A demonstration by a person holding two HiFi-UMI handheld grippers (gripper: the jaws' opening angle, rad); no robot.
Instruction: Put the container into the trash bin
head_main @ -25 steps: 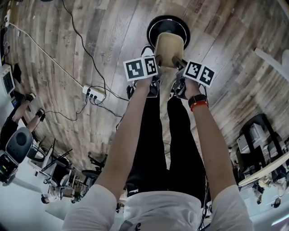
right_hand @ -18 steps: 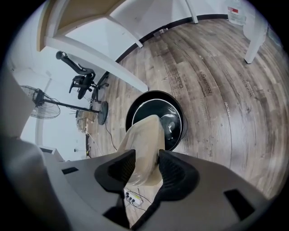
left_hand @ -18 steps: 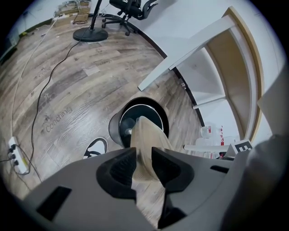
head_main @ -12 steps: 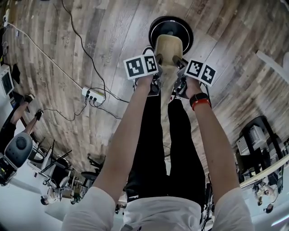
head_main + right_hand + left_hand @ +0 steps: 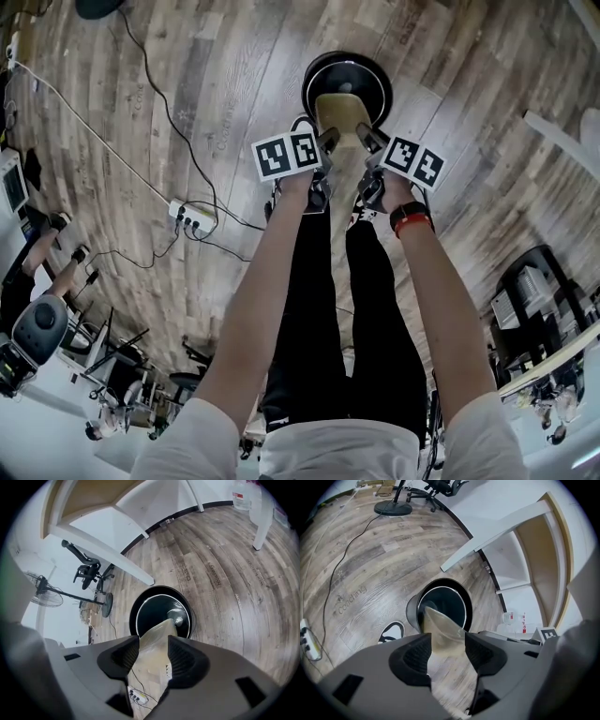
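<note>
Tan container [image 5: 339, 117] lower over trash bin [image 5: 377, 70]; left gripper [image 5: 447, 644], right gripper [image 5: 153, 648] jaws opening around it.

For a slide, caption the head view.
Left gripper and right gripper opening around a tan plastic container above the round black trash bin.

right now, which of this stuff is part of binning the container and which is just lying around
In the job: container; trash bin below it; left gripper and right gripper, jaws opening with the container between them.
Lying about: power strip; standing fan; office chair.
</note>
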